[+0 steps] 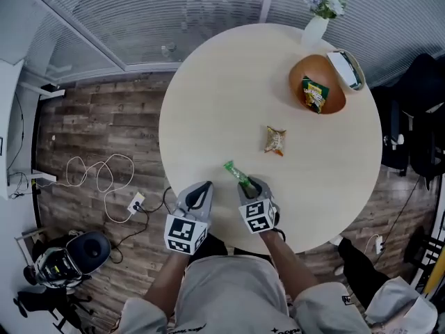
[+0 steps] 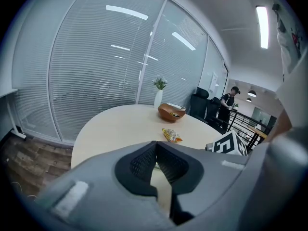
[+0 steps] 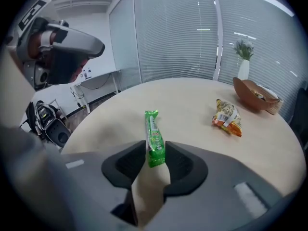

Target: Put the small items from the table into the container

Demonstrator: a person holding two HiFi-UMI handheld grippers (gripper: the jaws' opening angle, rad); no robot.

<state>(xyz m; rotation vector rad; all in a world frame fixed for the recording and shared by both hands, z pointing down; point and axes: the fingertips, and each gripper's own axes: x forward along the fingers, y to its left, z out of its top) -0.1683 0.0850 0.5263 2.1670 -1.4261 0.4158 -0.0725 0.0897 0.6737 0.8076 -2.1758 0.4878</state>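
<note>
At a round, pale wood-look table (image 1: 208,96), a person's right gripper (image 1: 249,185) sits low over a green stick-shaped snack packet (image 1: 236,172), its jaws spread with the packet's near end lying between the textured dark pads and, as far as the right gripper view shows, not yet pinched. The left gripper (image 1: 201,188) rests just beside it with its jaws pressed together and nothing between them. The packet lies flat near the table's near edge, well apart from the container, a brown, smooth-walled bowl (image 1: 297,82) on the far side, next to a white vase of flowers (image 1: 315,28); one green-and-yellow packet (image 1: 313,93) already lies inside the bowl. A crinkled yellow-and-orange snack pouch (image 1: 275,140) waits on the table between the grippers and the bowl. The step in hand appears to be picking up the green packet, and doing it well likely means closing squarely across its narrow width, a little further along than the very end, so that the thin, glossy film does not slip out or fold. The packet looks light and limp, so a firm, centred pinch and a level carry to the bowl should serve best; its slick wrapper and the table's smooth top give little friction to rely on.
</note>
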